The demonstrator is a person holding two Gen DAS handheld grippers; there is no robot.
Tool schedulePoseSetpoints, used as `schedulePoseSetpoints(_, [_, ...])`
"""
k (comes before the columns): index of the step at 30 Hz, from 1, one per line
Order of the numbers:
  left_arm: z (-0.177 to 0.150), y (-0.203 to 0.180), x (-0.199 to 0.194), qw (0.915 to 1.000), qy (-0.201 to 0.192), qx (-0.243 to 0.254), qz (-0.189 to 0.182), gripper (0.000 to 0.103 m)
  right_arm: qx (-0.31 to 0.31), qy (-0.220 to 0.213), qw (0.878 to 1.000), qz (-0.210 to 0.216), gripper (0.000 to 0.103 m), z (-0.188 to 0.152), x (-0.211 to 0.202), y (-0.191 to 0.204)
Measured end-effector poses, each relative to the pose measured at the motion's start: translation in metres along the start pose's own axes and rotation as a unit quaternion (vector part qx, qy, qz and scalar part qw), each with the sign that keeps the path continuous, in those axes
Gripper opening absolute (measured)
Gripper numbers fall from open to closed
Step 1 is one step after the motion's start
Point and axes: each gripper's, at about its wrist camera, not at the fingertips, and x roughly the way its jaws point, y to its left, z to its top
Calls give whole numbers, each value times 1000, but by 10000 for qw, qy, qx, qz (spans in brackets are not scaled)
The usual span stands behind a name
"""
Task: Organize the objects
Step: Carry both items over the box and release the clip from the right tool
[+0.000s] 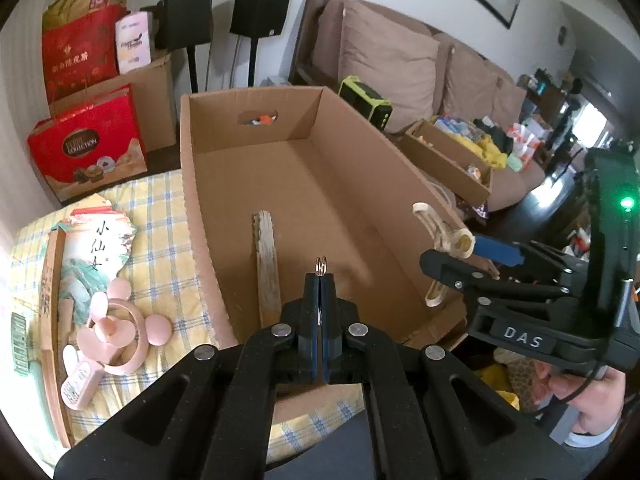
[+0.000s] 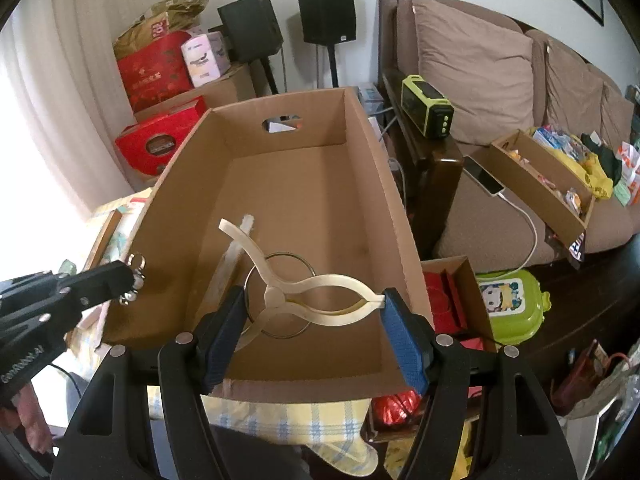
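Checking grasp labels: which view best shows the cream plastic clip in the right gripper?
The right wrist view: the cream plastic clip lies broadside between the right gripper pads, over the brown cardboard box. The left wrist view shows the clip only edge-on, partly behind the gripper.

Brown cardboard box, yellow-and-blue checked cloth, pink fan, cream clip, red gift boxes.

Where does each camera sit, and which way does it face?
Left wrist: on the left tongs, shut on a small metal ring, looking down into the open brown cardboard box; a hand shows.
Right wrist: on the right tongs, holding a cream plastic clip over the box.
Both share the box and beige sofa.
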Motion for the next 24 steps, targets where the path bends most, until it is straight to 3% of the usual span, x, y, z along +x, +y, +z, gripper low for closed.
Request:
schedulePoseSetpoints(9, [-1,1,32,9984,363,-318,-297,3,63,116,9999,-18,71,1,15,-9])
schedulePoseSetpoints(12, [-2,3,35,9982,397,-383,-250,15,25,87,10000,-34,76,0,15,-7])
schedulePoseSetpoints(16, [-3,7,30,9979,322,-495,-265,52,50,72,10000,-9,77,-2,13,-8])
schedulePoseSetpoints(20, [-2,8,25,9982,276,-486,-221,54,125,7,9999,61,77,-2,9,-9])
schedulePoseSetpoints(24, [2,6,24,9973,308,-520,-415,54,208,-83,9997,114,77,-1,1,-9])
